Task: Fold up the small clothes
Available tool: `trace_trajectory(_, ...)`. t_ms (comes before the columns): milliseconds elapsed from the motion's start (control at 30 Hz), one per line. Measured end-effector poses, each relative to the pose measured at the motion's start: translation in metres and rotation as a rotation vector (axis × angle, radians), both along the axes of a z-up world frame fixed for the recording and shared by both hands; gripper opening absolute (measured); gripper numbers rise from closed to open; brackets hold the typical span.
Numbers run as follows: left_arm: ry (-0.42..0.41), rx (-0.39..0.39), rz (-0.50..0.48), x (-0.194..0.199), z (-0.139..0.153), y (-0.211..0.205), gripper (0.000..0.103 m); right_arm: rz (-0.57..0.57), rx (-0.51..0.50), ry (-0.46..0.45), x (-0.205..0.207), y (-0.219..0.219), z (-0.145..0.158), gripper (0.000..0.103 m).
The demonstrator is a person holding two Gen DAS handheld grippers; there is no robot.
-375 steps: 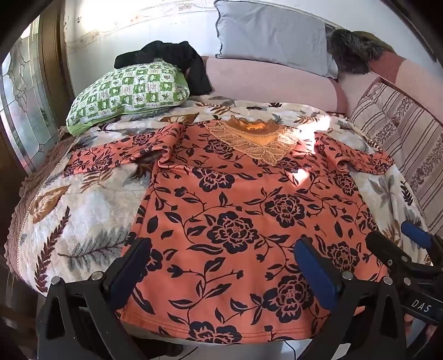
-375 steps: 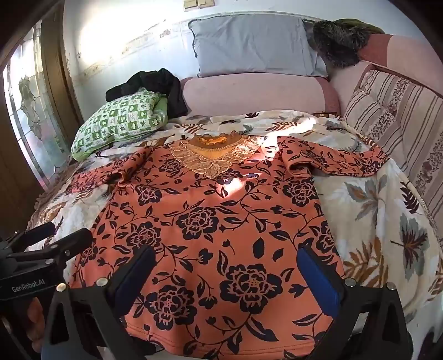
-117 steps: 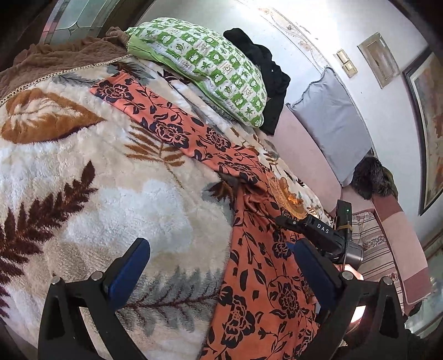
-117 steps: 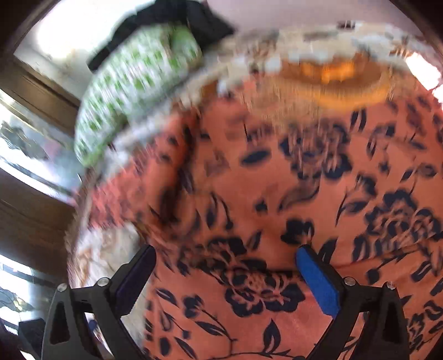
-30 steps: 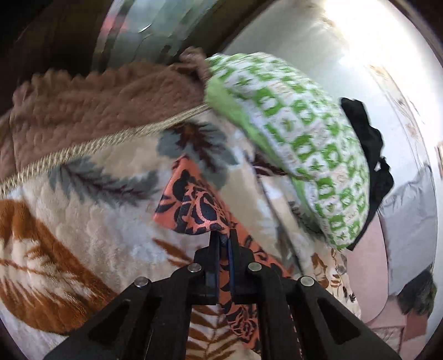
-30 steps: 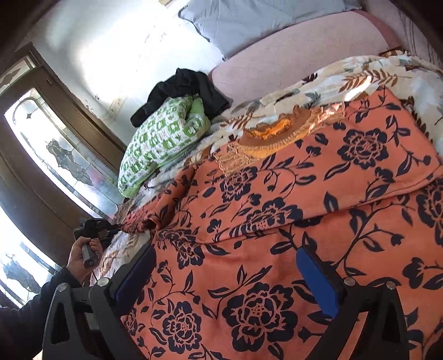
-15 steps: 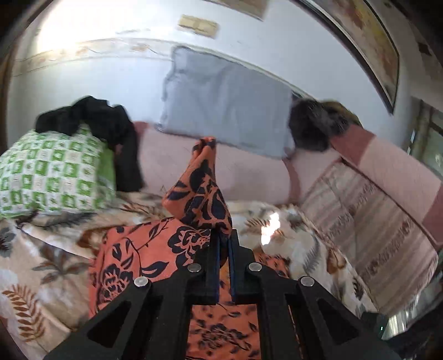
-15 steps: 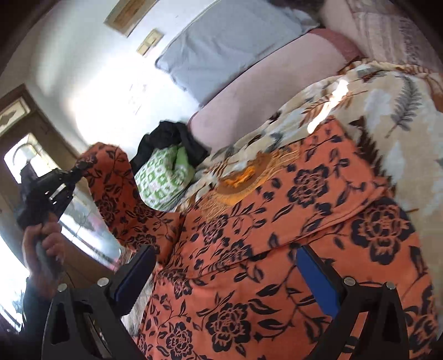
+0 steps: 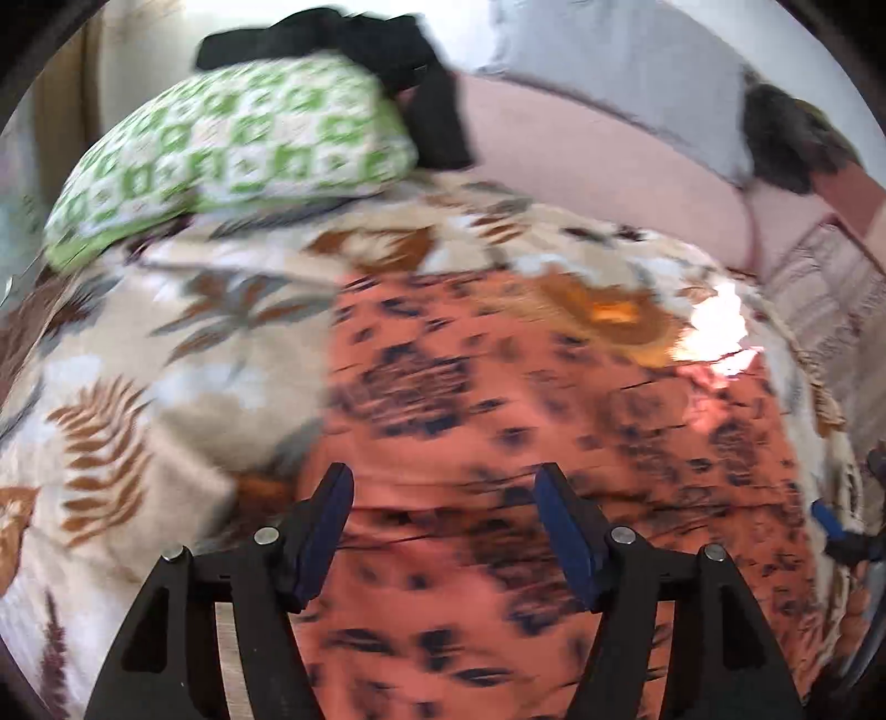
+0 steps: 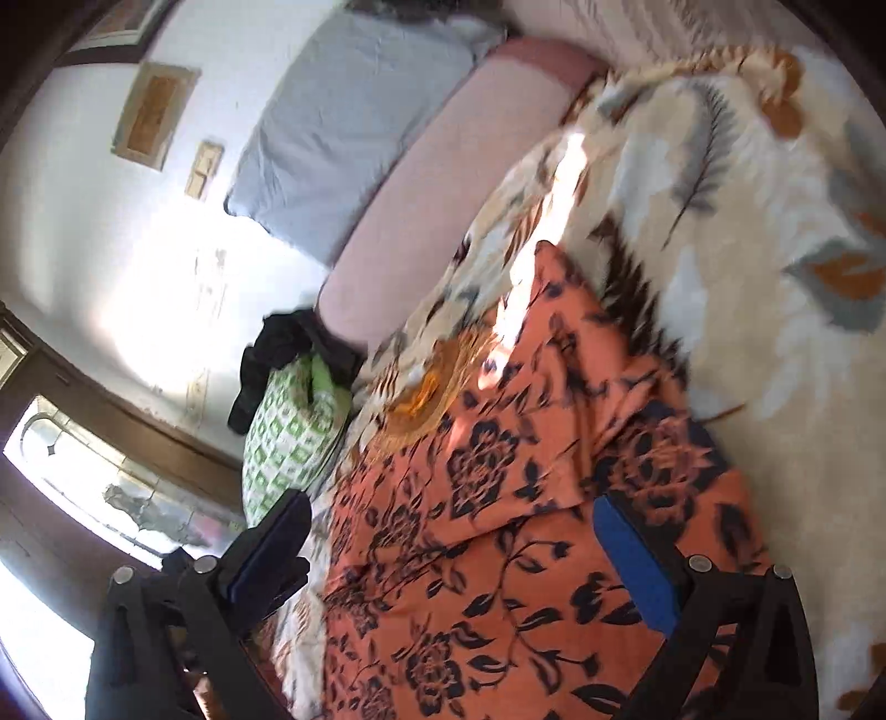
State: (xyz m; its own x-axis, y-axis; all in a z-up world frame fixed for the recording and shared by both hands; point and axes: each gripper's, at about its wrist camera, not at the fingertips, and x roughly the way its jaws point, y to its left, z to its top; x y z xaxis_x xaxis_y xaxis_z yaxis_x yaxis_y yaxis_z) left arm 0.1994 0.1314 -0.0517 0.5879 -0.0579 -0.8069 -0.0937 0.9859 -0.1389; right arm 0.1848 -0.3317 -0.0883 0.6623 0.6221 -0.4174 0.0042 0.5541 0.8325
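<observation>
Floral top (image 9: 498, 421) lies beneath left gripper (image 9: 446, 531) — spread apart.

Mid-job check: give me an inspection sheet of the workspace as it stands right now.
Surface: leaf-print fleece blanket over the bed.
Job's things: orange black-flowered top lying on the blanket, one sleeve folded in over its body.
Clutter: green-checked pillow, black garment on it, grey cushion.
Grippers: left tool open, holding nothing; right tool open, holding nothing.
Cables: nothing seen.
Surroundings: white wall, framed picture, glazed door.
</observation>
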Motion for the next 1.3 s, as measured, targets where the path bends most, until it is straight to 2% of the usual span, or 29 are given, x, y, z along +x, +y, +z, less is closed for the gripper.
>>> trace_trajectory(33, 0.015, -0.002, 0.016, 0.0, -0.006, 0.012, 0.069, 0.019, -0.05, 0.027, 0.012, 0.005, 0.0, 0.103)
trace_trajectory(67, 0.024, 0.005, 0.03, -0.001, -0.012, 0.023, 0.069, -0.011, -0.149, 0.051, 0.023, 0.006, 0.005, 0.103)
trace_trajectory(100, 0.029, 0.015, 0.043, -0.003, -0.016, 0.029, 0.069, -0.038, -0.199, 0.029, 0.032, 0.004, 0.014, 0.103)
trace_trajectory(133, 0.03, 0.013, 0.046, -0.004, -0.021, 0.039, 0.069, -0.029, -0.22, -0.004, 0.042, 0.005, 0.021, 0.103)
trace_trajectory(167, 0.028, 0.006, 0.045, -0.006, -0.024, 0.043, 0.069, 0.006, -0.274, 0.003, 0.059, 0.009, 0.026, 0.103)
trace_trajectory(233, 0.029, -0.004, 0.044, -0.007, -0.03, 0.048, 0.069, 0.093, -0.371, 0.105, 0.094, 0.02, 0.015, 0.103)
trace_trajectory(333, 0.032, -0.008, 0.029, -0.007, -0.036, 0.049, 0.069, 0.147, -0.594, 0.239, 0.125, 0.035, -0.015, 0.096)
trace_trajectory(367, 0.032, -0.004, 0.019, -0.003, -0.04, 0.046, 0.069, 0.156, -0.608, 0.27, 0.127, 0.036, -0.024, 0.089)
trace_trajectory(433, 0.03, 0.022, 0.007, 0.001, -0.044, 0.046, 0.069, 0.156, -0.655, 0.271, 0.125, 0.038, -0.026, 0.077)
trace_trajectory(467, 0.039, 0.036, 0.012, 0.005, -0.047, 0.047, 0.069, 0.167, -0.683, 0.272, 0.124, 0.04, -0.024, 0.06)
trace_trajectory(500, 0.05, 0.034, 0.015, 0.009, -0.049, 0.048, 0.069, 0.17, -0.718, 0.279, 0.123, 0.04, -0.022, 0.03)
trace_trajectory(600, 0.046, 0.006, 0.022, 0.01, -0.048, 0.051, 0.069, 0.176, -0.746, 0.249, 0.126, 0.035, -0.002, 0.003)
trace_trajectory(733, 0.045, 0.029, 0.01, 0.009, -0.048, 0.051, 0.069, 0.127, -0.821, 0.098, 0.12, 0.035, 0.051, 0.003)
trace_trajectory(833, 0.055, 0.03, 0.015, 0.011, -0.05, 0.052, 0.069, 0.063, -0.821, 0.039, 0.118, 0.026, 0.07, 0.003)
trace_trajectory(900, 0.056, 0.042, 0.012, 0.012, -0.05, 0.05, 0.069, 0.046, -0.815, 0.057, 0.12, 0.017, 0.061, 0.003)
trace_trajectory(1000, 0.044, 0.051, 0.013, 0.009, -0.045, 0.05, 0.069, 0.125, -0.673, 0.127, 0.122, 0.012, 0.028, 0.004)
trace_trajectory(1067, 0.02, 0.062, 0.013, 0.006, -0.039, 0.049, 0.069, 0.165, -0.622, 0.136, 0.115, 0.016, 0.015, 0.005)
trace_trajectory(1167, -0.047, 0.045, -0.004, 0.002, -0.023, 0.047, 0.069, 0.185, -0.596, 0.144, 0.115, 0.026, 0.005, 0.005)
trace_trajectory(1233, -0.074, 0.034, -0.025, 0.001, -0.017, 0.043, 0.069, 0.181, -0.586, 0.191, 0.122, 0.029, -0.007, 0.006)
trace_trajectory(1267, -0.072, 0.036, -0.036, 0.003, -0.018, 0.041, 0.069, 0.179, -0.582, 0.213, 0.124, 0.03, -0.012, 0.009)
trace_trajectory(1300, -0.056, 0.044, -0.037, 0.007, -0.022, 0.04, 0.069, 0.179, -0.577, 0.227, 0.126, 0.03, -0.017, 0.021)
